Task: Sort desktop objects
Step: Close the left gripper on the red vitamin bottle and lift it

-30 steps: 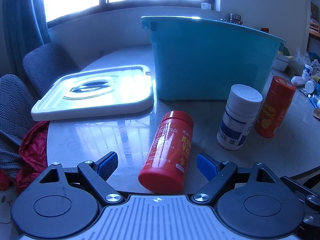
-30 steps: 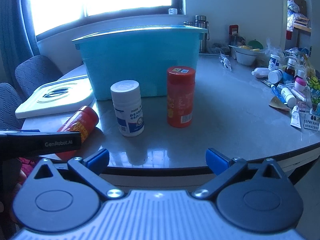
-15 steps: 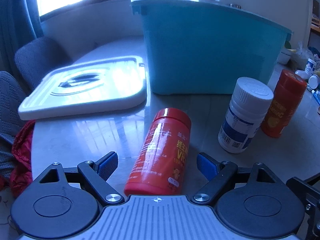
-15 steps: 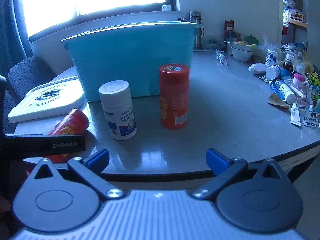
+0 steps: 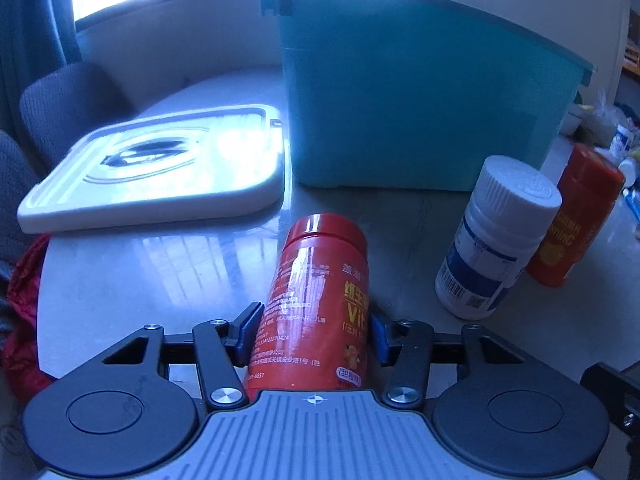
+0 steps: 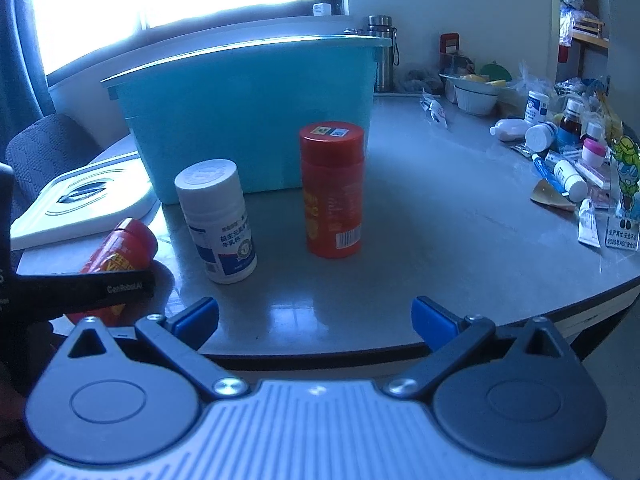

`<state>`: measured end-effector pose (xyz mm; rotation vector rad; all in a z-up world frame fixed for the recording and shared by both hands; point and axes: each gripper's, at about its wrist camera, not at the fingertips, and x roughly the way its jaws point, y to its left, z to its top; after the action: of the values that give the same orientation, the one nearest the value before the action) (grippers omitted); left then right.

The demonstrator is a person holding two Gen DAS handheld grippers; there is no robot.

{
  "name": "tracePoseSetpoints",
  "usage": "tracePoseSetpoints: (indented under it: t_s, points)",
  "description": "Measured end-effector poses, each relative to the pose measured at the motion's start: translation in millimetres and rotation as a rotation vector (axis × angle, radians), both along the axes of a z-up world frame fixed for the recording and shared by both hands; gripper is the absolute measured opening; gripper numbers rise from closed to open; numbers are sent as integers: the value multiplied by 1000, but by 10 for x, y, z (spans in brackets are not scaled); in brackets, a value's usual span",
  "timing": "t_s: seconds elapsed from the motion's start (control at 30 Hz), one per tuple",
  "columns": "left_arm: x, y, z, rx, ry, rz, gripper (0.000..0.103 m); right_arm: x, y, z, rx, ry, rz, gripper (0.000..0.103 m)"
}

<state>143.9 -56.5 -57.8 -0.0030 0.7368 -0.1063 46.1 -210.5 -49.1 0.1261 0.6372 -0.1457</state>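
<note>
**Left jaws closing on the toppled red bottle**

The left gripper (image 5: pixel 312 334) has its blue pads (image 5: pixel 245 330) against both sides of a glossy red plastic bottle (image 5: pixel 320 300) that lies on its side on the table (image 5: pixel 132 276), cap pointing away toward the bin; the jaws are closing on its smooth cylindrical body, which carries yellow and white print. The right gripper (image 6: pixel 315 316) hangs at the near table edge with its blue-tipped fingers spread wide and nothing between them.

Just right of the lying bottle stands a white pill bottle (image 5: pixel 496 240) with a ribbed screw cap and a blue-and-white label. Near it, further right, an upright orange-red canister (image 6: pixel 332 192) with a flat lid stands on the table. Behind these sits a large teal plastic bin (image 5: pixel 420 112), open-topped, with straight matte walls and a thin rim. Left of the bin a flat white lid (image 5: pixel 152 168) with rounded corners and a recessed handle lies on the polished grey tabletop, which throws back window light. Small bottles and tubes (image 6: pixel 560 152) are scattered at the far right of the table.
</note>
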Motion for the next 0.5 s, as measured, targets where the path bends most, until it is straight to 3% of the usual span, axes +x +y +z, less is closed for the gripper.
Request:
tracePoseSetpoints:
  t_s: [0.5]
  points:
    - [-247, 64, 223, 14, -20, 25, 52, -159, 33, 83, 17, -15, 31, 103]
